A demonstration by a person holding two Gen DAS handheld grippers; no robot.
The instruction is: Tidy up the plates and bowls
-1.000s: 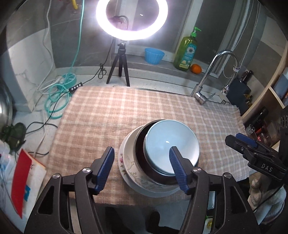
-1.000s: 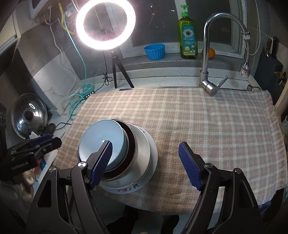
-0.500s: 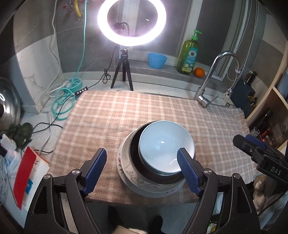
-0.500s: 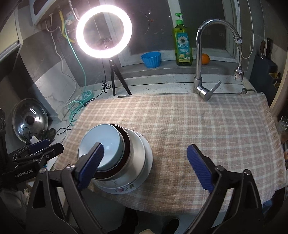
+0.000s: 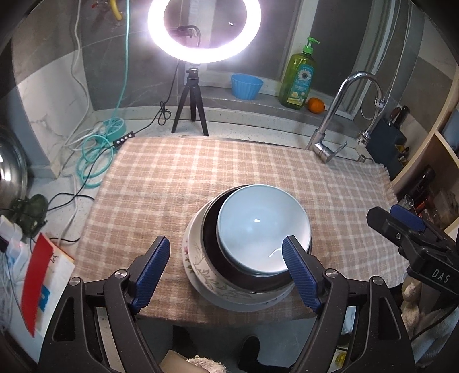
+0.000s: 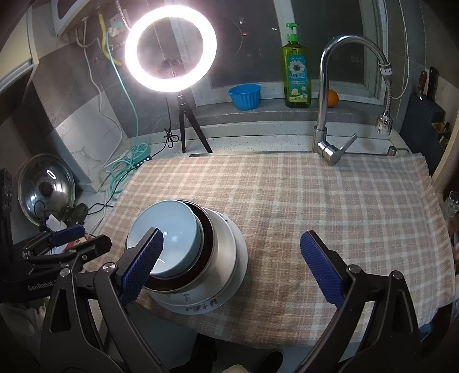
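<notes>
Bowls and plate are sitting nested in 1 stack near the front edge of the table, and both grippers are hanging over it with nothing in them. The left gripper [image 5: 226, 265] is spreading its 2 blue fingers [image 5: 152, 271] wide, having just been opening, and the stack's near left part shows between them, untouched. The right gripper [image 6: 232, 264] is also standing wide after just opening; its left finger is crossing in front of the pale blue bowl [image 6: 166, 229], while its right finger is sitting over bare cloth.

That pale blue bowl [image 5: 262, 226] is lying on top, tipped slightly inside a dark-lined bowl [image 5: 212, 244], which is resting in a white bowl [image 6: 223, 244], all of it on a floral plate [image 5: 198, 264]. The checked cloth [image 5: 200, 172] is covering the table under the stack.

Further back, a ring light [image 5: 203, 25] on a small tripod is glowing brightly. A chrome faucet [image 6: 324, 114] is rising at the cloth's far edge, and on the ledge behind it are a blue cup [image 6: 244, 96], a green soap bottle [image 6: 295, 71] and an orange [image 6: 332, 98]. A pot lid [image 6: 46, 189] is leaning at the left.
</notes>
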